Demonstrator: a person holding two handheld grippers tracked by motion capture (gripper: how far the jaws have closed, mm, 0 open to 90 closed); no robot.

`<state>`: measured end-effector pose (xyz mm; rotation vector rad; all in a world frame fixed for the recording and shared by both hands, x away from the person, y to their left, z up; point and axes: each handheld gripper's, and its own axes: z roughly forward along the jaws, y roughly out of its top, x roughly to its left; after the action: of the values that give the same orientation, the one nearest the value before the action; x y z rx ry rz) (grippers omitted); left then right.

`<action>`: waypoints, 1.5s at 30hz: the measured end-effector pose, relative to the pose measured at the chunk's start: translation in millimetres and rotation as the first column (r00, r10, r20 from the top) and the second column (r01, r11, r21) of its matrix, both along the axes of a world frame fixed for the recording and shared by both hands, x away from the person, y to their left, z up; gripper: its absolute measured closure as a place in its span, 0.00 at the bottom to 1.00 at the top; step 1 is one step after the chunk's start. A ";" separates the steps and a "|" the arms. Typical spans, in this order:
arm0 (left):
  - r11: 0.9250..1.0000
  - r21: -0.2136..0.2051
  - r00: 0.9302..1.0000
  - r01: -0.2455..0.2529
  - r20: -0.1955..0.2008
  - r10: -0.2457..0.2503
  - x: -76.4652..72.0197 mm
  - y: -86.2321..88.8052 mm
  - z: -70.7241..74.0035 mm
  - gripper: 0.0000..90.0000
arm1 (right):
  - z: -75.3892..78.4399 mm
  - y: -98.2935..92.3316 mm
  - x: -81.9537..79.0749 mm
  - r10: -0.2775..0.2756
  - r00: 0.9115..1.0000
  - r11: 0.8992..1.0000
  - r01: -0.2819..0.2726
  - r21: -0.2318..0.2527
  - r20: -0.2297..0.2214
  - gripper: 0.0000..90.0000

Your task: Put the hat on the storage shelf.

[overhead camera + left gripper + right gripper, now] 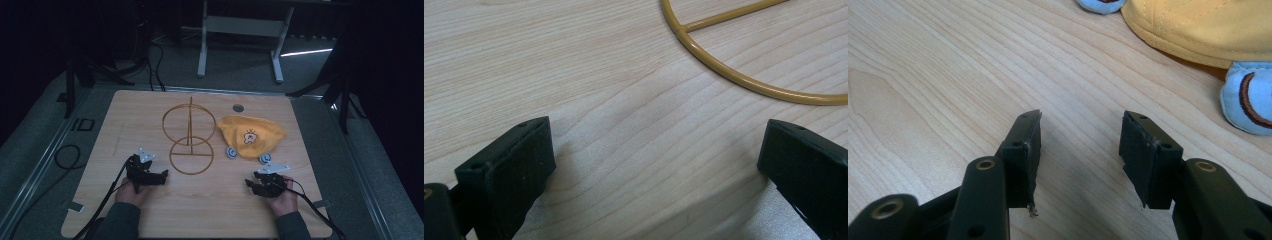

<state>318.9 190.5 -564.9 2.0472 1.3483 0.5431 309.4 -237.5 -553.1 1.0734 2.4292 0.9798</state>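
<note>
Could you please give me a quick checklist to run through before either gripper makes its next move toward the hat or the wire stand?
1. Left gripper open, nothing between its jaws: ok.
2. Right gripper open, nothing between its jaws: ok.
3. Yellow hat lying free on the table, apart from both grippers: ok.
4. Gold wire stand upright on its base ring, beside the hat: ok.
5. Hat's blue ear pieces clear of the right jaws: ok.
6. Whether the hat touches the stand: cannot tell.
</note>
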 end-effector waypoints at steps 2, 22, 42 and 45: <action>1.000 0.000 1.000 0.000 0.000 0.000 0.0 0.0 0.0 0.02 | -0.5 -0.7 -0.2 0.002 1.000 1.000 -0.002 0.009 0.001 0.57; 1.000 0.000 1.000 0.000 0.000 0.000 0.0 0.0 0.0 0.02 | 17.4 -25.0 23.4 -0.042 0.998 0.996 0.045 -0.082 0.037 0.56; 1.000 -0.001 1.000 -0.001 0.001 0.001 0.0 -0.1 0.0 0.02 | 5.2 -49.4 76.9 -0.073 0.995 0.997 0.072 -0.029 -0.062 0.40; 1.000 -0.002 1.000 -0.001 0.001 0.001 0.0 -0.1 0.0 0.02 | 5.2 -47.0 74.2 -0.034 0.997 0.999 0.034 -0.006 -0.068 0.44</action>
<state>318.9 190.4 -564.9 2.0446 1.3493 0.5426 383.6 -284.5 -547.9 1.1603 2.4571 0.9408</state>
